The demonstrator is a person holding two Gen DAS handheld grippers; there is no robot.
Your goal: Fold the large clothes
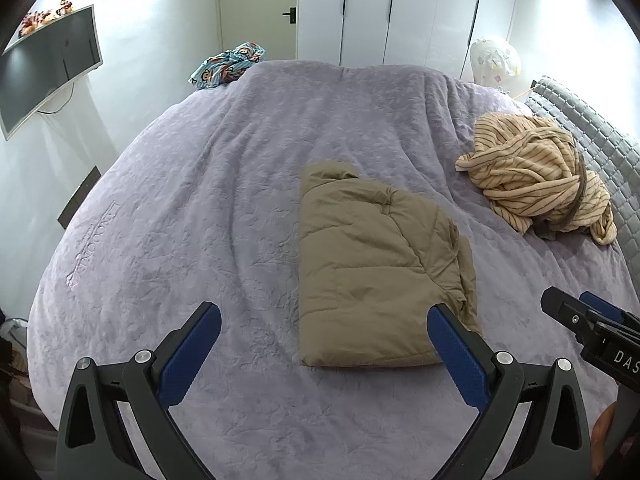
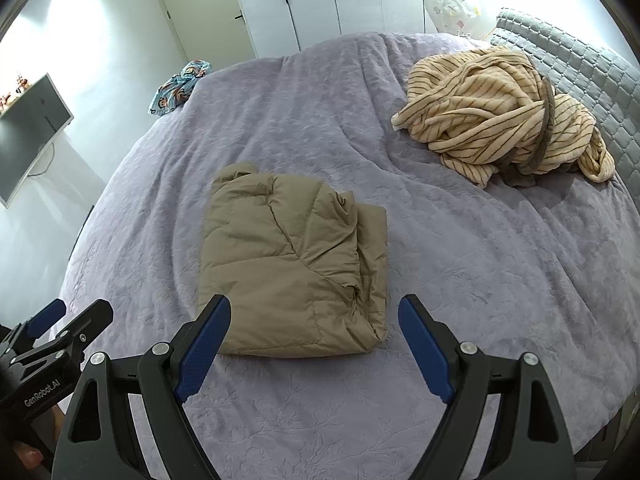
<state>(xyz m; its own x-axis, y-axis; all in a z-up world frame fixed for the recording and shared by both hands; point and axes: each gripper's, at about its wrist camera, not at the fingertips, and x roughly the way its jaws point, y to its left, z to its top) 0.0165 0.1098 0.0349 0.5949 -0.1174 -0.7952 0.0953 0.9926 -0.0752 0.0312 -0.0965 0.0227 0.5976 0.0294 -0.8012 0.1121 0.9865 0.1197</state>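
Bed [image 1: 168, 184] w/ lilac cover fills both views. Tan puffer jacket [image 2: 292, 264] lies folded mid-bed, looks done. Striped robe [image 2: 504, 116] bunched in a heap near headboard [image 2: 580, 60], well apart from jacket. Left gripper [image 1: 324, 344] and right gripper [image 2: 314, 332] hover above the jacket's near edge, jaws spread, nothing held. Next prob: reach robe, spread flat.

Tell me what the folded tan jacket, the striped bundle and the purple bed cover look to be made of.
Folded tan jacket: smooth, thin woven shell, probably nylon or polyester, padded; stitched quilt lines and puffy panels show it.
Striped bundle: soft fleece or plush knit, matte and fuzzy, lying in thick rounded folds.
Purple bed cover: matte, velvety fabric with an embossed leaf pattern, likely a plush synthetic.
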